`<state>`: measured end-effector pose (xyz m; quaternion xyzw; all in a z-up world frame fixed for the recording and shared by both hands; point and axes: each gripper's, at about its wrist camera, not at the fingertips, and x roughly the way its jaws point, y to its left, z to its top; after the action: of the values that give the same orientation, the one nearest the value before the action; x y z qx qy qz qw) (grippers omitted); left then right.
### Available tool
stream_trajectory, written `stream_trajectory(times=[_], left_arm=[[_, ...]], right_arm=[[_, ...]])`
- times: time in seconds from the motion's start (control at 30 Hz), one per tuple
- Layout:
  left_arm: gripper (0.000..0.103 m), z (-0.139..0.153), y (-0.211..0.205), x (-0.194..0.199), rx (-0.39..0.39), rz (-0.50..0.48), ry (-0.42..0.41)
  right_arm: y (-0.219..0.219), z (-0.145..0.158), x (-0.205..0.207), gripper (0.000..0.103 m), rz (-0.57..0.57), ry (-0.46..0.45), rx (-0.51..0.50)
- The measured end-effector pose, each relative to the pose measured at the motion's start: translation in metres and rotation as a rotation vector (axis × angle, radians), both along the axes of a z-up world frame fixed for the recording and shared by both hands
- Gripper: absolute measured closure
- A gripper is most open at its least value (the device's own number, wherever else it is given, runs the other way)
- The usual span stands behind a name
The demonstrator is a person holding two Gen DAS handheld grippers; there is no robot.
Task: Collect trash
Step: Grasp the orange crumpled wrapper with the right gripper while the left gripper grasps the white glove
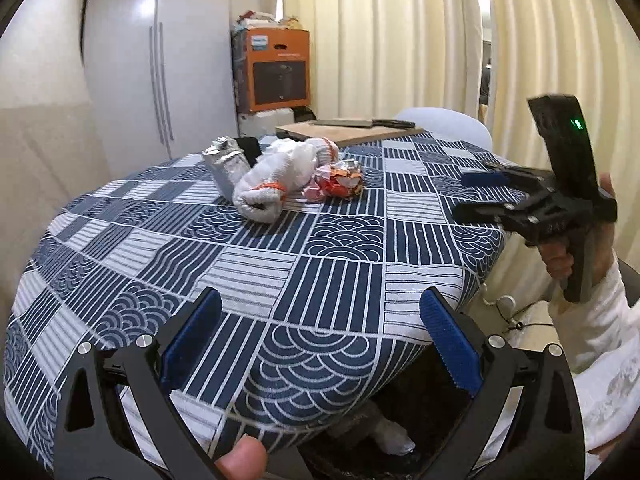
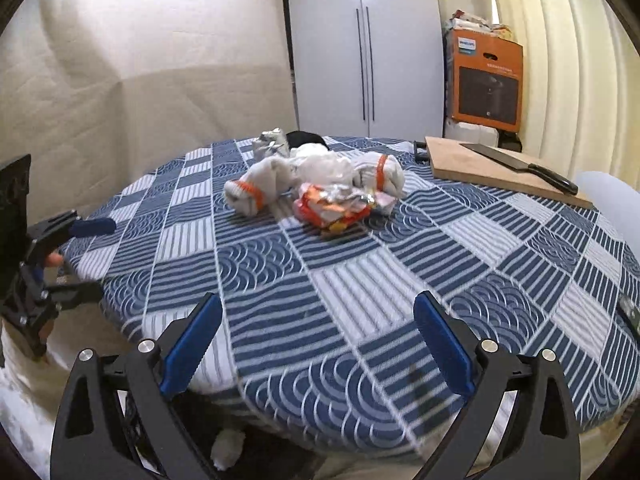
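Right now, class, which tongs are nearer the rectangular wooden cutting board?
Right. Right tongs face the wooden cutting board across the blue-patterned table; left tongs hang off the table's opposite side.

We see a table [image 2: 360, 320] covered with a blue and white patterned cloth [image 1: 280, 280]. Near its middle lies a small heap: white socks [image 2: 260, 184] with orange bands, a crumpled orange wrapper [image 2: 332, 208], a silver foil pack [image 2: 272, 144] and something black [image 2: 306, 138] behind them. At the far edge rests a wooden cutting board [image 2: 480, 168], with a knife [image 2: 520, 164] lying on it.
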<state>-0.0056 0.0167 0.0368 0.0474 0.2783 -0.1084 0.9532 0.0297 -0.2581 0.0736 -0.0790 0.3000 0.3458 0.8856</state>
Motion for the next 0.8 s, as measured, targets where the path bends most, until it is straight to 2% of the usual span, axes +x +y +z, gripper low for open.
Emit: stream_trajectory(times=[0.27, 0.4, 0.6, 0.73, 0.8], left_arm=[[0.006, 0.008, 0.011, 0.022, 0.005, 0.006, 0.009], [0.006, 0.014, 0.018, 0.033, -0.015, 0.003, 0.016], [0.006, 0.033, 0.024, 0.054, -0.024, 0.017, 0.003], [0.006, 0.039, 0.028, 0.070, -0.025, 0.016, 0.004], [0.006, 0.038, 0.030, 0.078, -0.023, 0.022, 0.012]], right_arm=[[0.027, 0.008, 0.042, 0.011, -0.016, 0.025, -0.027], [0.043, 0.004, 0.065, 0.011, -0.060, 0.021, -0.079], [0.071, 0.002, 0.083, 0.011, -0.042, -0.005, -0.172], [0.086, 0.001, 0.098, 0.011, -0.005, 0.043, -0.172], [0.093, -0.005, 0.111, 0.012, -0.021, 0.085, -0.187]])
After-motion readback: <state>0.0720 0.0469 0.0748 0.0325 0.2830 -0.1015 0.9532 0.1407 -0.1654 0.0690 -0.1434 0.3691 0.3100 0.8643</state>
